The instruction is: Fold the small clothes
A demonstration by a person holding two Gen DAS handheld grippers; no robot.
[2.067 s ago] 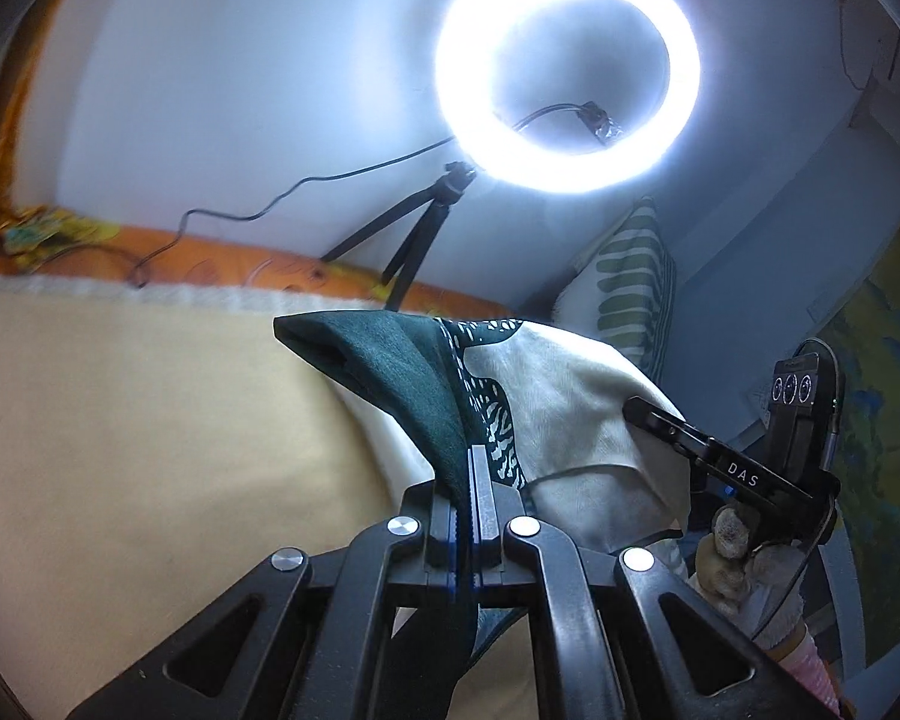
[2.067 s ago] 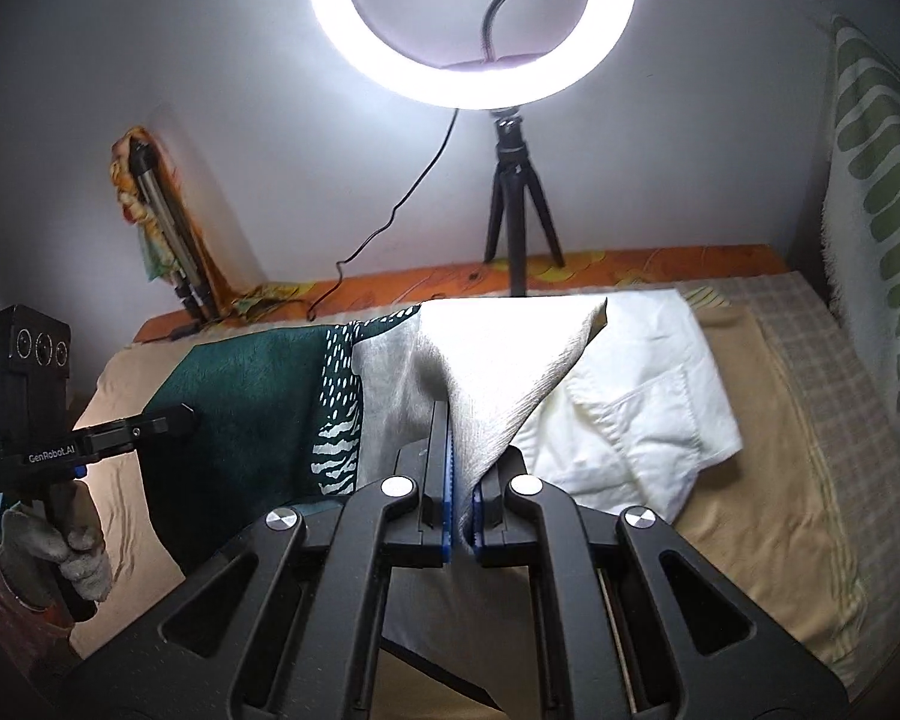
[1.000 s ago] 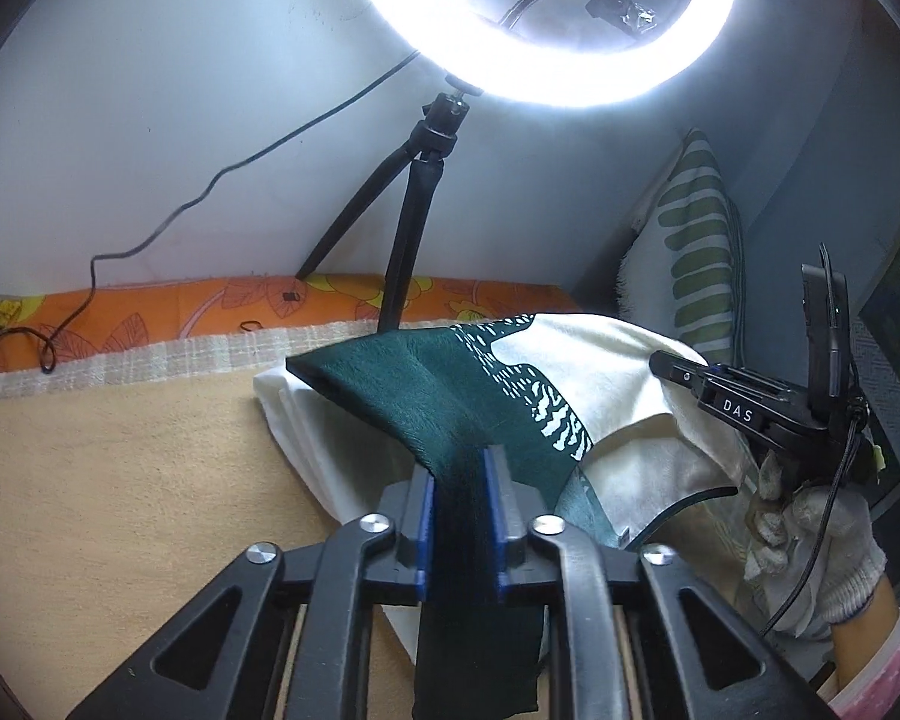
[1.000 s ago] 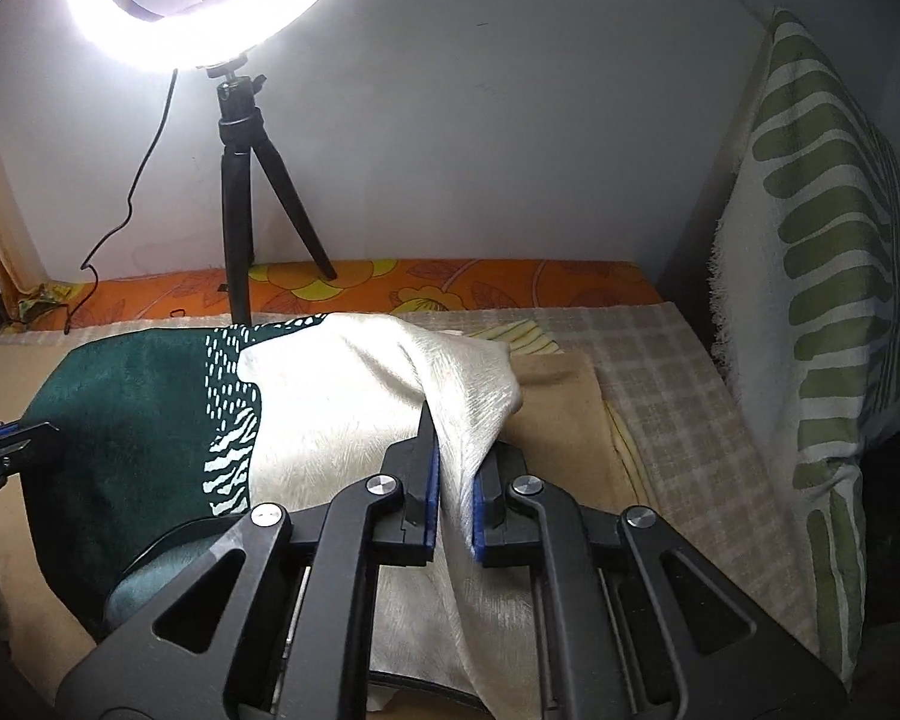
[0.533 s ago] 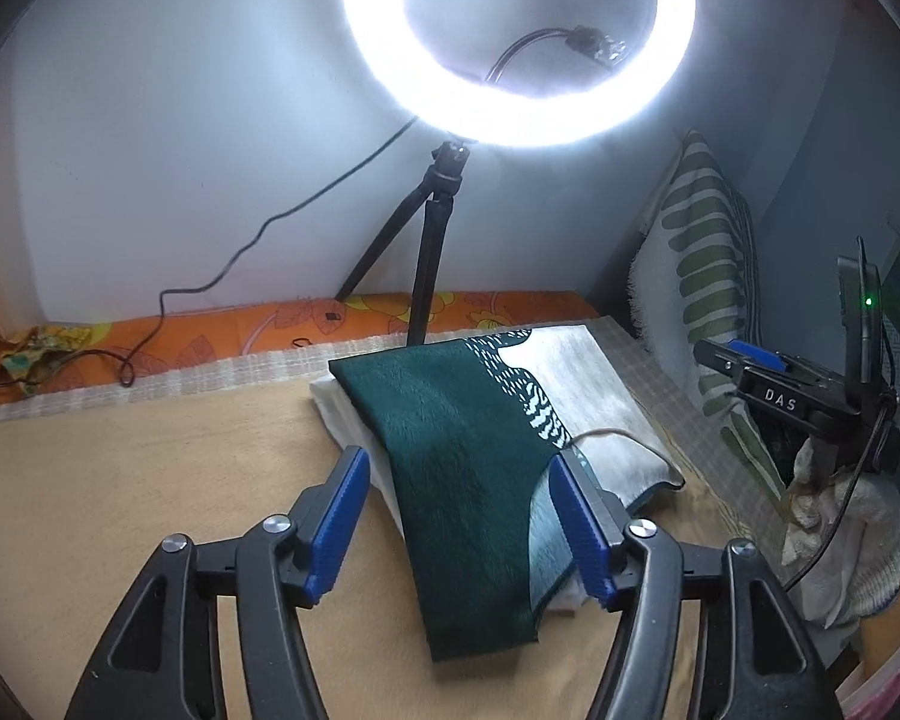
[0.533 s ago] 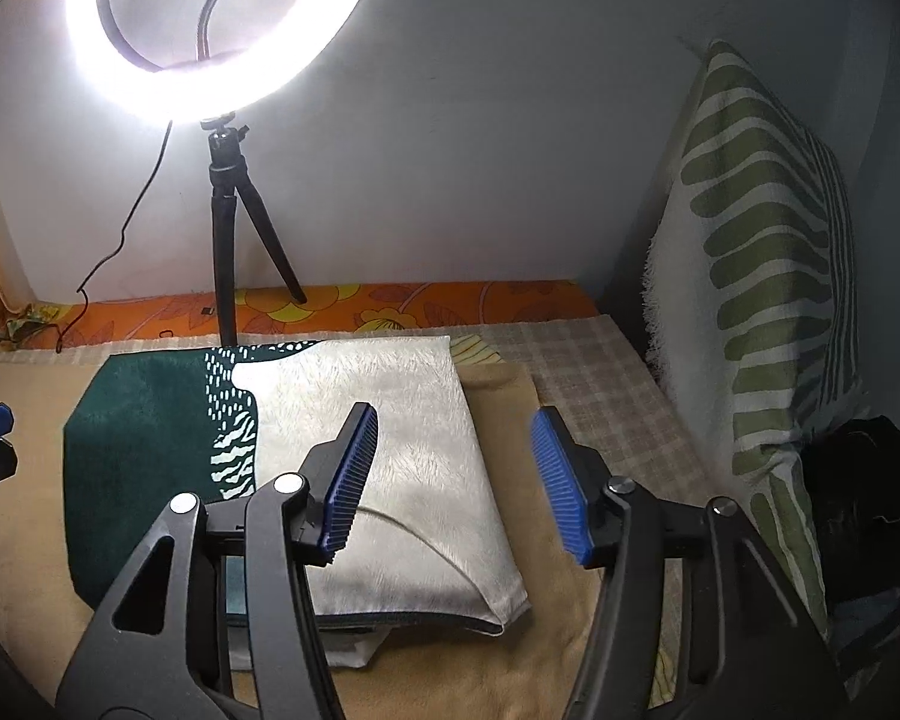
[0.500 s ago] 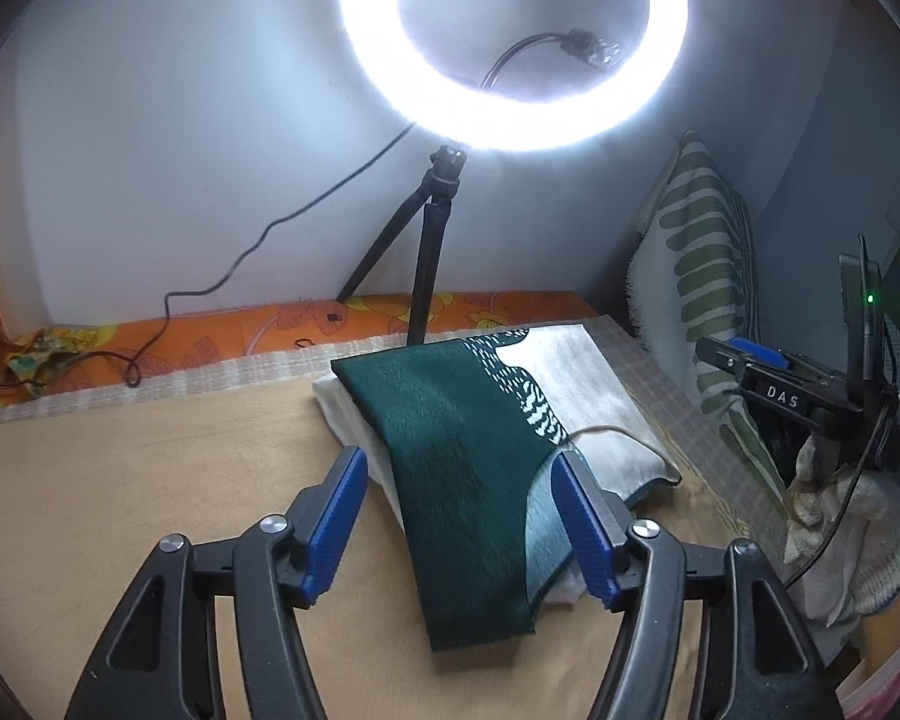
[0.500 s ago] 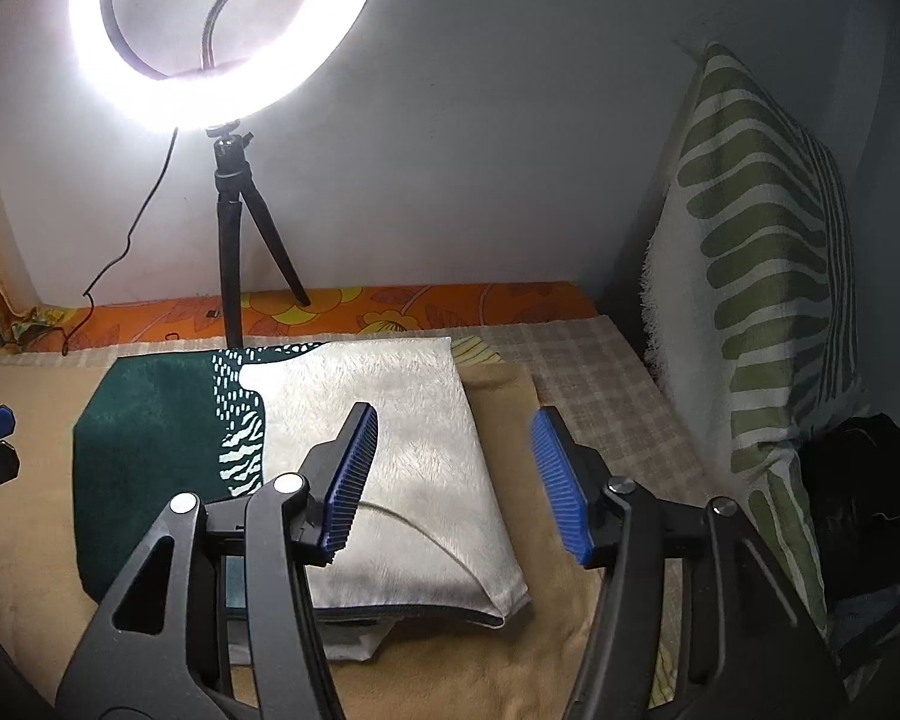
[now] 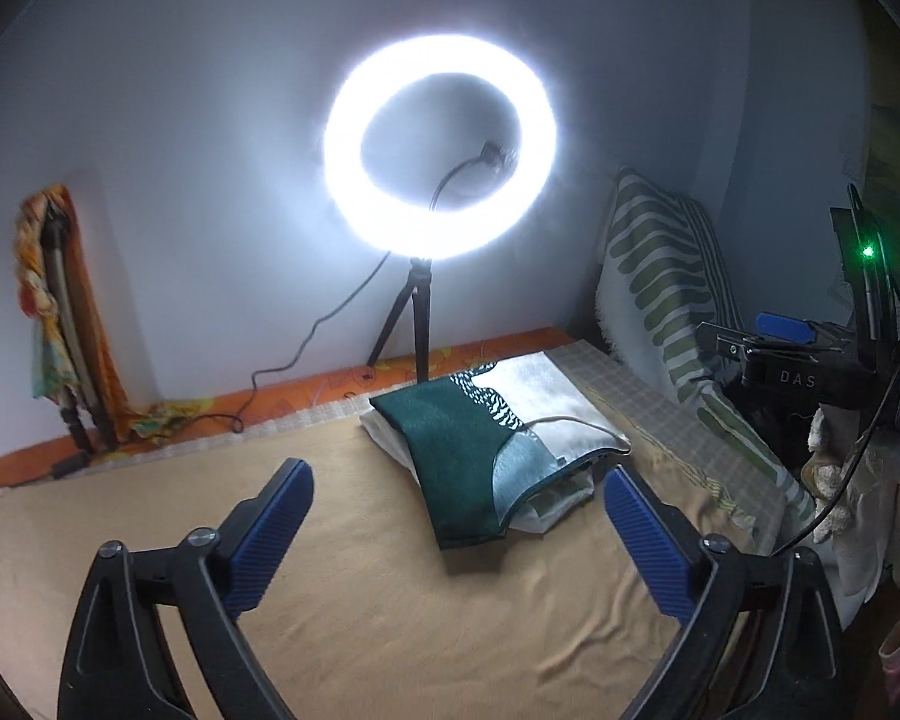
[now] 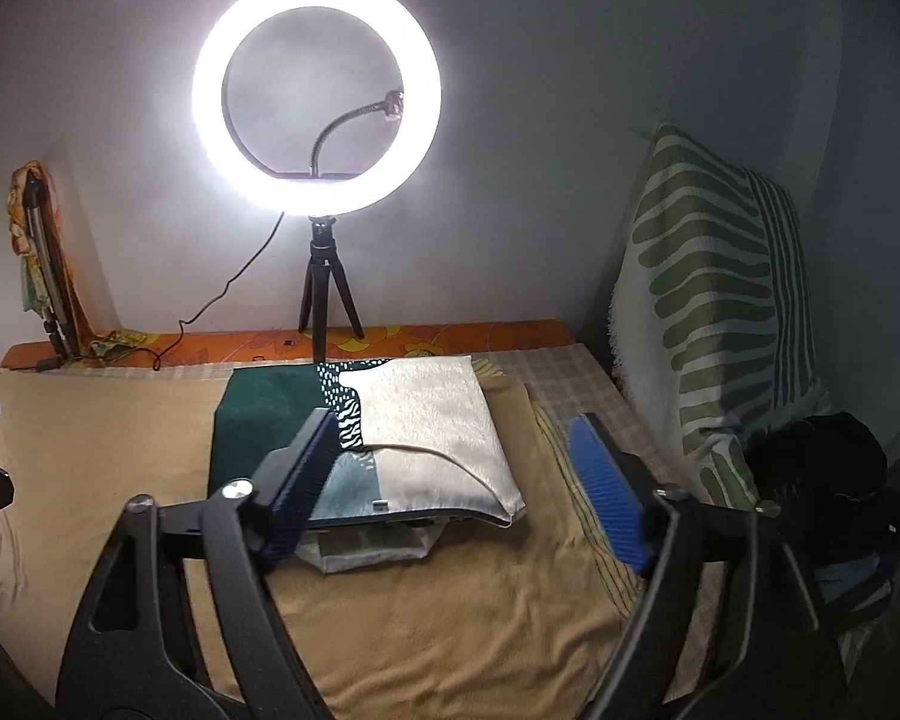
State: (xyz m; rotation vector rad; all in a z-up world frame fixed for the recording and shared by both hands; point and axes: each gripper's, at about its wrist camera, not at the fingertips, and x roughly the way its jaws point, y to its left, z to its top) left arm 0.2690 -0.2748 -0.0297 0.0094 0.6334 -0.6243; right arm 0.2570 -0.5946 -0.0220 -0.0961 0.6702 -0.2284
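A folded garment, dark green on the left and cream on the right (image 10: 426,420), lies flat on the tan bedsheet on top of a folded white cloth (image 10: 366,549). It also shows in the left wrist view (image 9: 468,450). My left gripper (image 9: 456,534) is open and empty, held back above the sheet in front of the garment. My right gripper (image 10: 450,480) is open and empty, just in front of the garment's near edge. The right gripper also shows at the right of the left wrist view (image 9: 780,354).
A lit ring light on a small tripod (image 10: 324,300) stands behind the garment. A green-striped pillow (image 10: 714,312) leans on the right. A dark bundle (image 10: 822,480) lies at the right edge. An orange patterned strip (image 10: 210,348) runs along the wall.
Both grippers let go of the garment about a second ago, opened wide, and have since drawn back and up. The folded garment now lies still on the white cloth.
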